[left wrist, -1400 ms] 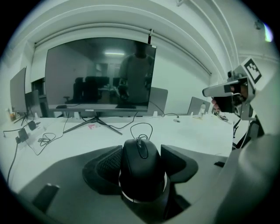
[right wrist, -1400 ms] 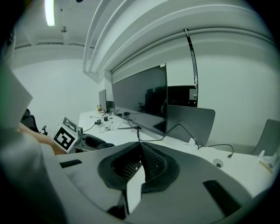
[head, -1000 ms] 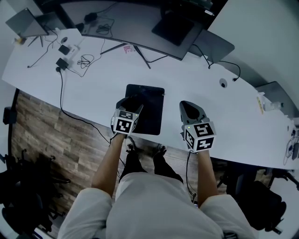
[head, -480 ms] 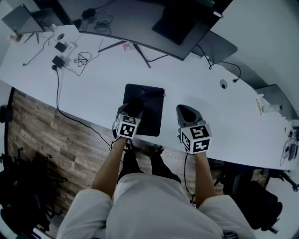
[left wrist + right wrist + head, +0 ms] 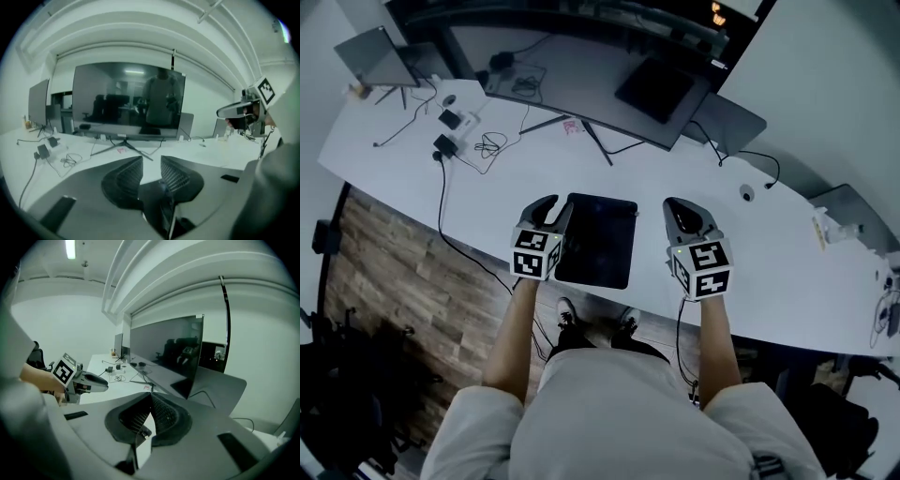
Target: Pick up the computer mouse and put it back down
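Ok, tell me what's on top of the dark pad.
Nothing shows on the dark pad: it looks bare. The left gripper, its jaws just closed partway with nothing between them, covers the pad's left edge, so that strip is unseen.

A black rectangular mouse pad (image 5: 600,239) lies at the near edge of the long white desk (image 5: 787,253). Behind the pad stands a wide curved dark monitor (image 5: 562,61). Its thin splayed stand legs (image 5: 598,145) reach toward the pad, with a small pink paper note (image 5: 574,127) between them. Behind and right of the pad is a grey flat panel (image 5: 727,117), and nearer the pad a small round white object (image 5: 747,193). Far left and behind the pad lie black power adapters and coiled cables (image 5: 464,141). Beyond them stands a small grey tilted screen (image 5: 380,56).
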Demonstrator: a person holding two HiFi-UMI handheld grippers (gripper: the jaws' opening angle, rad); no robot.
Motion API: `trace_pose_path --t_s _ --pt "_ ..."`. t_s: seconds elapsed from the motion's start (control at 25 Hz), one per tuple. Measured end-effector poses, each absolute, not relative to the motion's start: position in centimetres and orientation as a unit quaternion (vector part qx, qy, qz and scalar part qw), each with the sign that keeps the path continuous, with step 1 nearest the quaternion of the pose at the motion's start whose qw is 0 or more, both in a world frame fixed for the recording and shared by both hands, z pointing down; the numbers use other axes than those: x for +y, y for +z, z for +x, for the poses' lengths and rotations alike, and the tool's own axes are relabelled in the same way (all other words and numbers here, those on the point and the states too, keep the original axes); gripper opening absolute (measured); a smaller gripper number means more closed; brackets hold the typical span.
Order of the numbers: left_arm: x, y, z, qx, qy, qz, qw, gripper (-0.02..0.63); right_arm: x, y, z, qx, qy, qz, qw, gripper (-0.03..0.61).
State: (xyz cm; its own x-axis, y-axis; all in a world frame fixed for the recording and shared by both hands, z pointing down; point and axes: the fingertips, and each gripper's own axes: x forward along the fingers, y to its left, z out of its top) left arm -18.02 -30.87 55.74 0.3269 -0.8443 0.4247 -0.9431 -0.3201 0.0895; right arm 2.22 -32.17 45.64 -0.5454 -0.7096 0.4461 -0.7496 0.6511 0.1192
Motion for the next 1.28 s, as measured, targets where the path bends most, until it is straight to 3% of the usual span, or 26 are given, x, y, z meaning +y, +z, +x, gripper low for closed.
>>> trace_pose_path --t_s 0.08,0.2,0.72,1.28 --pt "-31.4 51.4 -18.9 -0.566 0.126 0.804 0.132 0.077 -32.7 43.0 1.9 -0.88 0.019 0.42 0.221 0.015" --pt "-32.1 45.5 -19.5 -0.569 0.109 0.811 0.084 0.021 -33.4 39.2 1.4 -0.881 -0.013 0.429 0.199 0.014" --pt "-30.6 29.3 -20.3 -0.576 0.061 0.813 -0.058 0.018 -32.8 29.0 -1.9 -0.888 -0.11 0.425 0.138 0.014" --pt "-29.5 27.7 -21.5 -0.585 0.067 0.803 -0.086 0.018 -32.3 26.7 -3.3 -0.888 -0.13 0.423 0.123 0.012"
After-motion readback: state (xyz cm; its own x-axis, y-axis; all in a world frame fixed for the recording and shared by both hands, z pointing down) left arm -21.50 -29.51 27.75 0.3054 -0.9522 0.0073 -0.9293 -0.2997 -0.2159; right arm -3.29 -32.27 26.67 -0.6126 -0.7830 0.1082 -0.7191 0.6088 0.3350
